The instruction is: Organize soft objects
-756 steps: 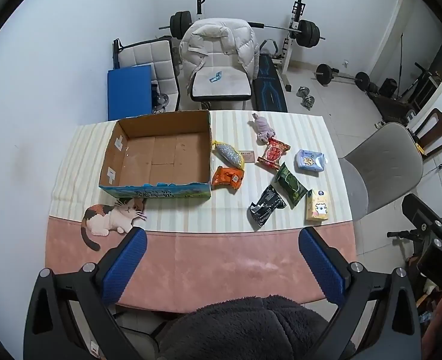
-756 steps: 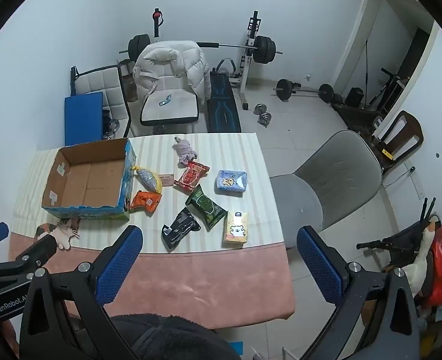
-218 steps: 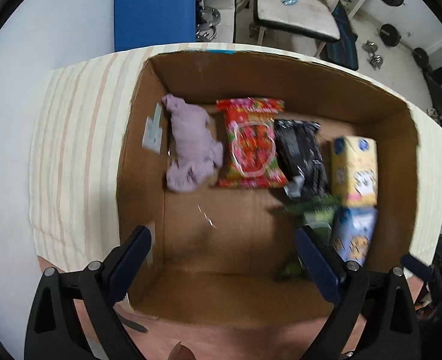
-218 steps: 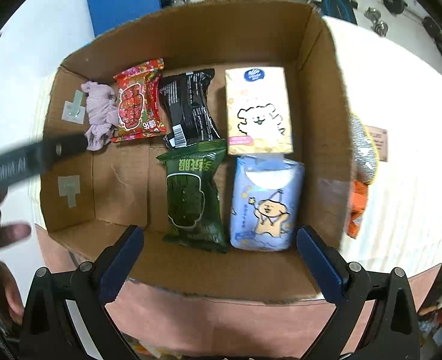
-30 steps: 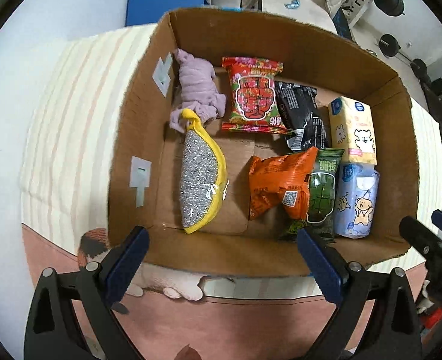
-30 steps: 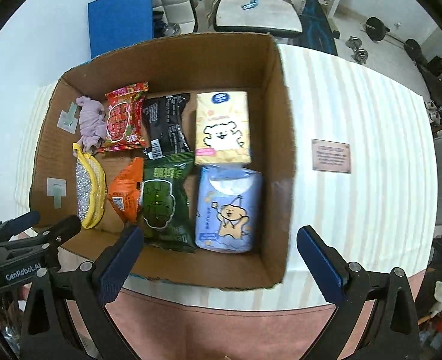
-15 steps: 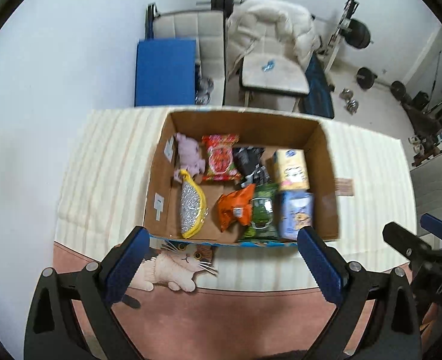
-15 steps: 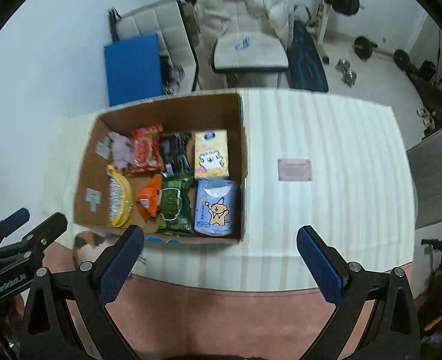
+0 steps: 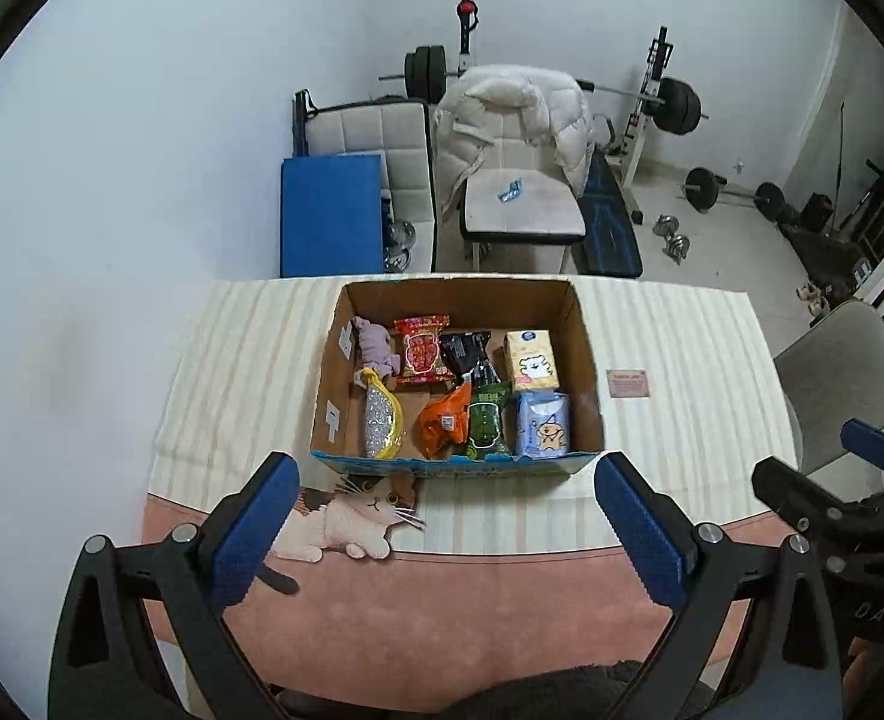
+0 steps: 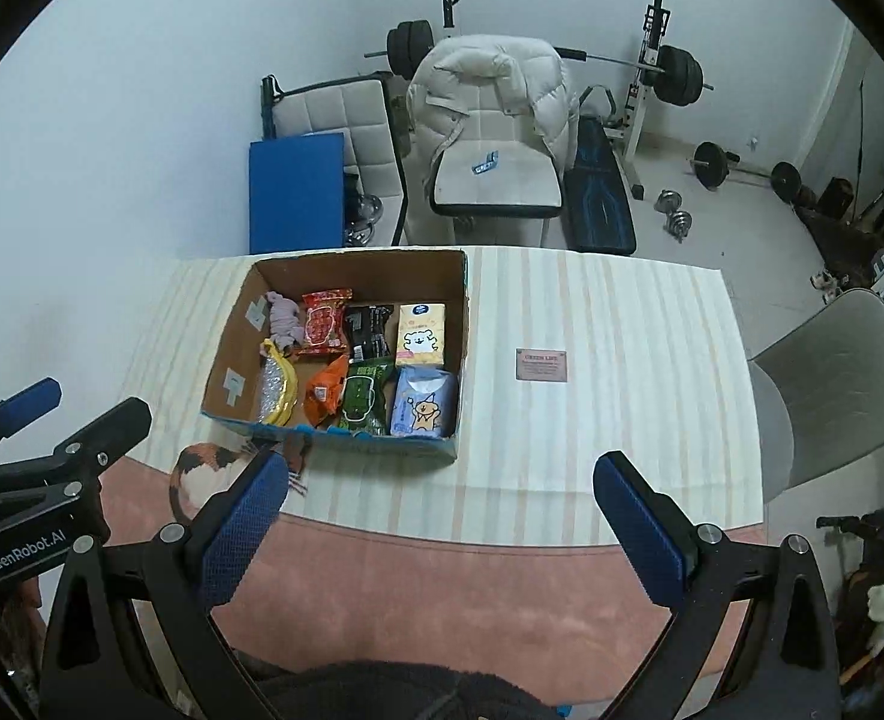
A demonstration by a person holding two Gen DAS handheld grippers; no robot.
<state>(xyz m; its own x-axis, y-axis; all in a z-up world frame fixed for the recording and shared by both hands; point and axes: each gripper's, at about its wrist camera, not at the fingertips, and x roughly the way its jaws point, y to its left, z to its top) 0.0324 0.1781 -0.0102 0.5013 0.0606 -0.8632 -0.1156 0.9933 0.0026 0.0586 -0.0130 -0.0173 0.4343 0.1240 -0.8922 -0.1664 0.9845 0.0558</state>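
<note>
An open cardboard box (image 9: 586, 360) (image 10: 463, 324) stands on the striped table. Inside lie a purple soft toy (image 9: 375, 343), a red packet (image 9: 422, 350), a black packet (image 9: 469, 353), a yellow tissue pack (image 9: 531, 360), a yellow-rimmed silver pouch (image 9: 382, 423), an orange packet (image 9: 442, 423), a green packet (image 9: 487, 426) and a blue tissue pack (image 9: 543, 425). My left gripper (image 9: 448, 525) is open and empty, held high above the table's near edge. My right gripper (image 10: 439, 525) is open and empty, likewise high and back from the box.
A small brown card (image 10: 541, 365) lies on the tablecloth right of the box. A cat picture (image 9: 352, 519) is printed on the cloth. A grey chair (image 10: 832, 384) stands at the table's right. A chair with a white jacket (image 9: 517, 144), a blue mat and weights are beyond.
Both grippers have pulled up and back from the box, so the whole table shows. The box contents have not moved in the last second.
</note>
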